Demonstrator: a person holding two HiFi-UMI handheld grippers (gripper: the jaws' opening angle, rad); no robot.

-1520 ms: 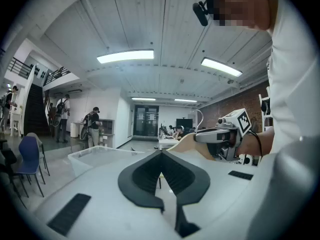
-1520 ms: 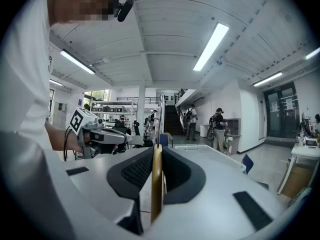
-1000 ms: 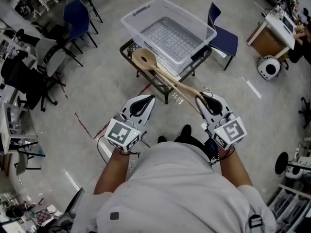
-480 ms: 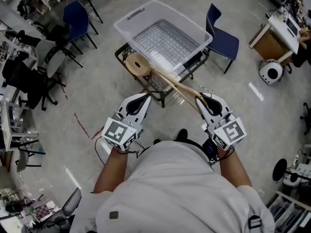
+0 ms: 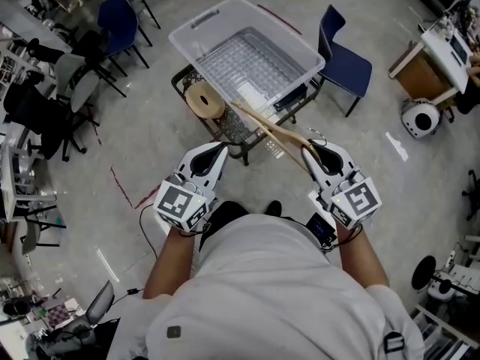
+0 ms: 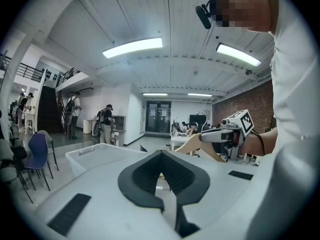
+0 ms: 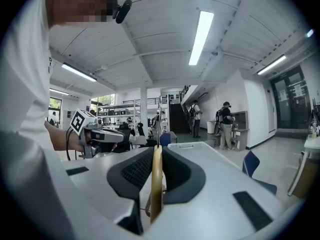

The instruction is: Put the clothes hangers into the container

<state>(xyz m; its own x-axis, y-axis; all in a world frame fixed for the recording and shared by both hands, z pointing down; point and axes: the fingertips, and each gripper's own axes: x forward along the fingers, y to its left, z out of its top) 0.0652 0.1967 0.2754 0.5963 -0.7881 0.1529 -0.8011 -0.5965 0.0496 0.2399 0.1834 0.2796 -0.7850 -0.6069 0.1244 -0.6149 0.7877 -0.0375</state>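
Wooden clothes hanger (image 5: 268, 129) is clamped in the right gripper (image 5: 315, 154), reaching toward the near edge of the clear container (image 5: 199, 19), which looks empty; left gripper (image 5: 212, 154) is closed on nothing, so this hanger's drop-in remains.

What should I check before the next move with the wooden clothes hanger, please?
1. Right gripper jaws clamped on the light wooden clothes hanger: ok.
2. Left gripper free, jaws together on nothing: ok.
3. Clear plastic container open-topped, no lid: ok.
4. Hanger inside the container: not ok; it is held out towards the near rim.
5. Hanger's far end clear of the black wire rack under the container: cannot tell.
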